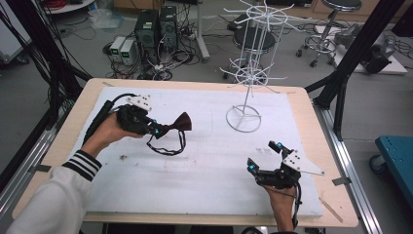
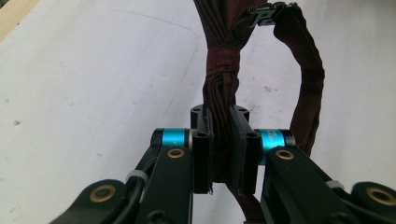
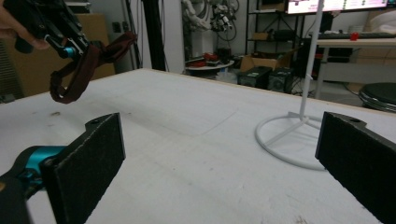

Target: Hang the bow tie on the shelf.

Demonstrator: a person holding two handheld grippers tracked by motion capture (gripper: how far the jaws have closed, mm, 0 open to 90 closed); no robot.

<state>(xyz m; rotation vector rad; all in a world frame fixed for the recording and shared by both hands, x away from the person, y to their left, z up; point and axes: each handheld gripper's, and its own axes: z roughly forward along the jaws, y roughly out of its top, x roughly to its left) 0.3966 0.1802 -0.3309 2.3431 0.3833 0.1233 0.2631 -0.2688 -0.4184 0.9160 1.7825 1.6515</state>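
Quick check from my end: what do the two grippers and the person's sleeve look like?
Both the left gripper and the right gripper are black, with cyan bands near the jaws, brass-coloured pivot rivets, a pale three-cornered plate on top and a trailing black cable. The jaws carry flat black pads. The sleeve is white with a black-striped cuff.

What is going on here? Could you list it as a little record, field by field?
Held item: dark red bow tie with its strap loop hanging below
Left gripper: shut on one wing of the bow tie, lifted off the table
Right gripper: jaws wide open, nothing between them, low over the white mat
Stand: white wire rack at the far side of the mat, hooks bare
Likely next step: perhaps hanging the bow tie on the rack
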